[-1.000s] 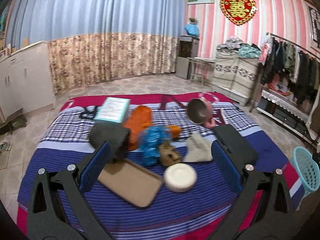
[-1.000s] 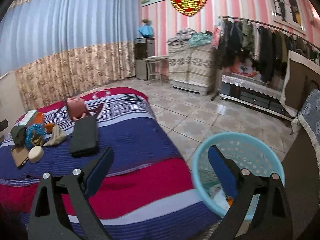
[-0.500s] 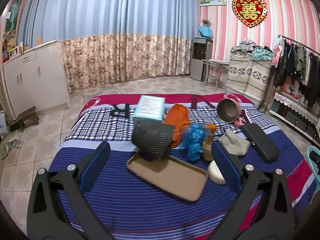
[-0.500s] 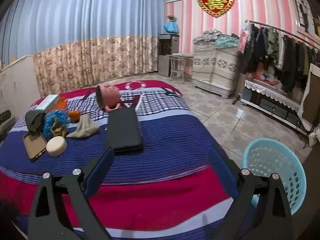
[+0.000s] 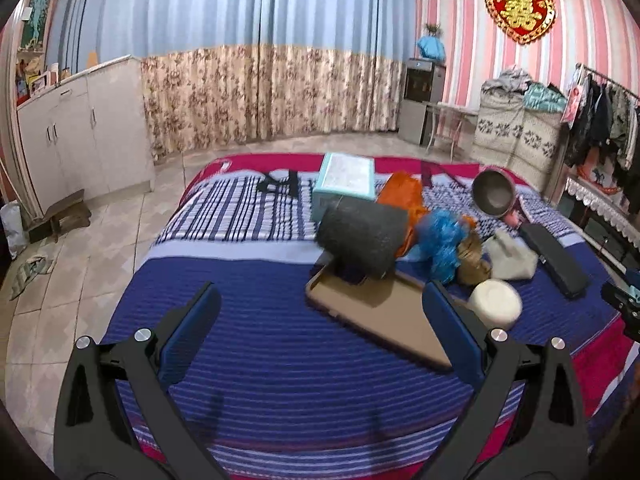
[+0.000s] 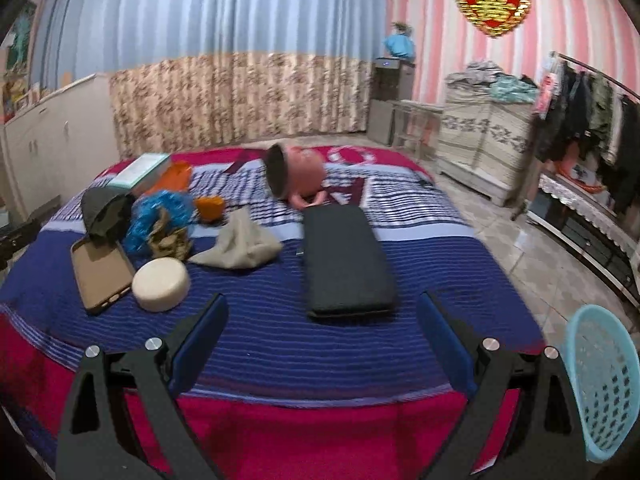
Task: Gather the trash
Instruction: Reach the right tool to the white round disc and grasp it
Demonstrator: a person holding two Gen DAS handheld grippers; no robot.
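Observation:
A heap of items lies on the striped bed (image 5: 260, 344): crumpled blue wrapper (image 5: 440, 244) (image 6: 160, 216), orange bag (image 5: 400, 196) (image 6: 176, 176), brown crumpled wrapper (image 5: 472, 260) (image 6: 168, 240), grey cloth (image 5: 512, 260) (image 6: 240, 244), white round puck (image 5: 496, 304) (image 6: 160, 284), brown phone case (image 5: 380, 316) (image 6: 100, 272). A light blue basket (image 6: 600, 384) stands on the floor at right. My left gripper (image 5: 320, 332) is open and empty, left of the heap. My right gripper (image 6: 324, 340) is open and empty over the bed's near edge.
Also on the bed: a dark grey felt holder (image 5: 364, 240), a teal box (image 5: 346, 180), a pink pot on its side (image 6: 296, 176), a long black case (image 6: 344, 260). White cabinets (image 5: 80, 132) stand left, a clothes rack (image 6: 580, 120) right.
Both views have swung left. The basket has slid from centre right to the right edge of the right wrist view. The heap has shifted right in the left wrist view.

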